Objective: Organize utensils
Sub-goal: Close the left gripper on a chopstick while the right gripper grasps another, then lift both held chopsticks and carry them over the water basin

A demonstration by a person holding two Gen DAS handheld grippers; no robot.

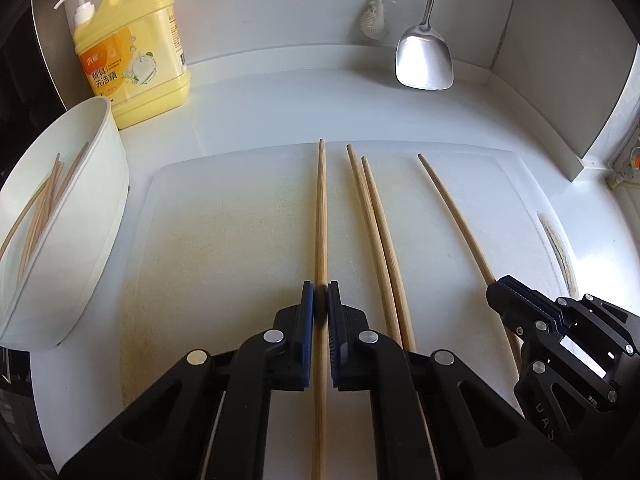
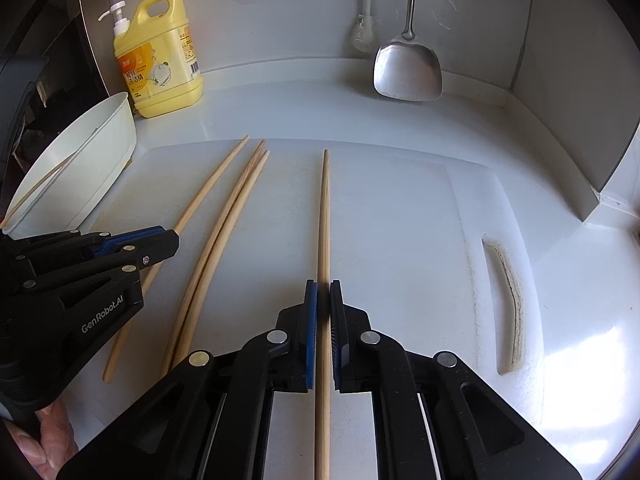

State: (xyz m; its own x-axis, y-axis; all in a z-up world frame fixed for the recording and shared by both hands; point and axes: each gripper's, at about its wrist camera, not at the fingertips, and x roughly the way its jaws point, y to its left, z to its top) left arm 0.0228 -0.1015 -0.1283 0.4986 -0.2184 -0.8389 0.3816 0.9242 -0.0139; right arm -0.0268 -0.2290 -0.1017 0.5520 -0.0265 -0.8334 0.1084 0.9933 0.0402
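On the white cutting board (image 1: 240, 216), my left gripper (image 1: 320, 296) is closed on the leftmost chopstick (image 1: 321, 208), which runs straight between its blue pads and out past the tips. My right gripper (image 2: 323, 296) likewise pinches the rightmost chopstick (image 2: 324, 216), its point aimed at the back wall. Between them a loose pair (image 2: 224, 232) lies side by side, touching, while more sticks rest in the white tub (image 1: 100, 184) at left.

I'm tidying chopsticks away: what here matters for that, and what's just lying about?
Job: leftmost chopstick in left tool, rightmost chopstick in right tool, middle pair, white tub holding more chopsticks.
Lying about: soap bottle, spatula, brush, cutting board.
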